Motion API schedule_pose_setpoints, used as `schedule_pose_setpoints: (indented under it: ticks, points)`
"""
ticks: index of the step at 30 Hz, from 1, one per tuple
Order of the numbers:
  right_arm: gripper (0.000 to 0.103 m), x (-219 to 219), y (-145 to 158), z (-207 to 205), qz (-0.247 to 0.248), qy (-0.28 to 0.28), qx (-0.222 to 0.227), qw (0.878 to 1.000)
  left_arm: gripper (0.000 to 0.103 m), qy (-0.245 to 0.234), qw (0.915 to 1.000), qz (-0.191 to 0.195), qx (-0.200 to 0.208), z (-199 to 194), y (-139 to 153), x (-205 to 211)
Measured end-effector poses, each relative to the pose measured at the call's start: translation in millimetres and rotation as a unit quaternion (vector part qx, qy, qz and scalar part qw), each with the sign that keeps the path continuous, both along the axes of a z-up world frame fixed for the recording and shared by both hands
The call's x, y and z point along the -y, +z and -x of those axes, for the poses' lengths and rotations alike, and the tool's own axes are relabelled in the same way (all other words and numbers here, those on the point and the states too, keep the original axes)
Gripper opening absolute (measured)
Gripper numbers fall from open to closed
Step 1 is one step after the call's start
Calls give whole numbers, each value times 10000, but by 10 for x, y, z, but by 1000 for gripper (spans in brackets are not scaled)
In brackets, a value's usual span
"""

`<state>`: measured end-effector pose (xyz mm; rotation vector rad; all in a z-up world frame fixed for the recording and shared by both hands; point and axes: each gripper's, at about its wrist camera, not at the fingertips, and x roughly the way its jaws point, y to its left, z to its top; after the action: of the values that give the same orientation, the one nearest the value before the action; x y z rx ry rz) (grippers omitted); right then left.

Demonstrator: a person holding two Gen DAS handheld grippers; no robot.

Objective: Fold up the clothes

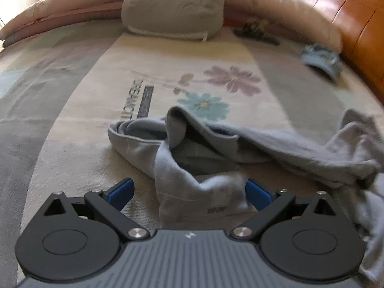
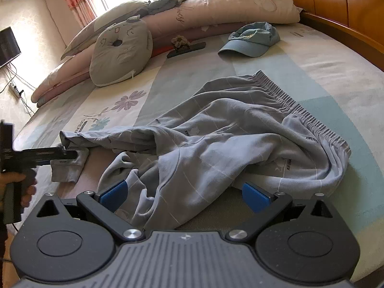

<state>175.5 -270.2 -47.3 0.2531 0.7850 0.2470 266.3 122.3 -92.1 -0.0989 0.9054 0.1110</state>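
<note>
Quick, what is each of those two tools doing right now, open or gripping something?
Left tool: open, its blue pads either side of a cuff of the crumpled grey cotton trousers.
Right tool: open, straddling a fold of the same trousers.

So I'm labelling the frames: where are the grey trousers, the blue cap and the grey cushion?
grey trousers (image 2: 216,144): right wrist view, crumpled seat.
blue cap (image 2: 249,39): right wrist view, crown.
grey cushion (image 2: 120,52): right wrist view, front face.
</note>
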Motion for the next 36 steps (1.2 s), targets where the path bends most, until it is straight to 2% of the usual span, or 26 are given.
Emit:
schedule_pose_setpoints:
  ticks: [3, 6, 14, 18, 23, 27, 30, 36]
  points:
    - [103, 25, 3, 18, 14, -34, 15, 10000, 100, 149, 9982, -575, -110, -16, -59, -49]
    - [103, 71, -13, 17, 20, -93, -8, 10000, 101, 242, 9977, -588, -223, 3, -61, -246]
    - [103, 64, -56, -30, 44, -103, -75, 9999, 101, 419, 9879, -1427, -440, -51, 6, -647]
    - [103, 40, -51, -43, 97, -85, -73, 9999, 101, 532, 9847, -1570, -535, -121, 15, -845]
    - [103, 26, -32, -50, 128, -106, -72, 9998, 101, 626, 9747, -2067, -570, -172, 22, -956]
    - [103, 25, -18, -43, 154, -97, -54, 9998, 101, 728, 9692, -2268, -625, -196, 50, -1084]
    - [103, 37, -7, -38, 152, -107, -45, 9998, 101, 826, 9579, -2684, -605, -204, 121, -1147]
    - [103, 56, 0, -18, 105, -129, -32, 9999, 99, 907, 9619, -2521, -537, -103, 274, -1249]
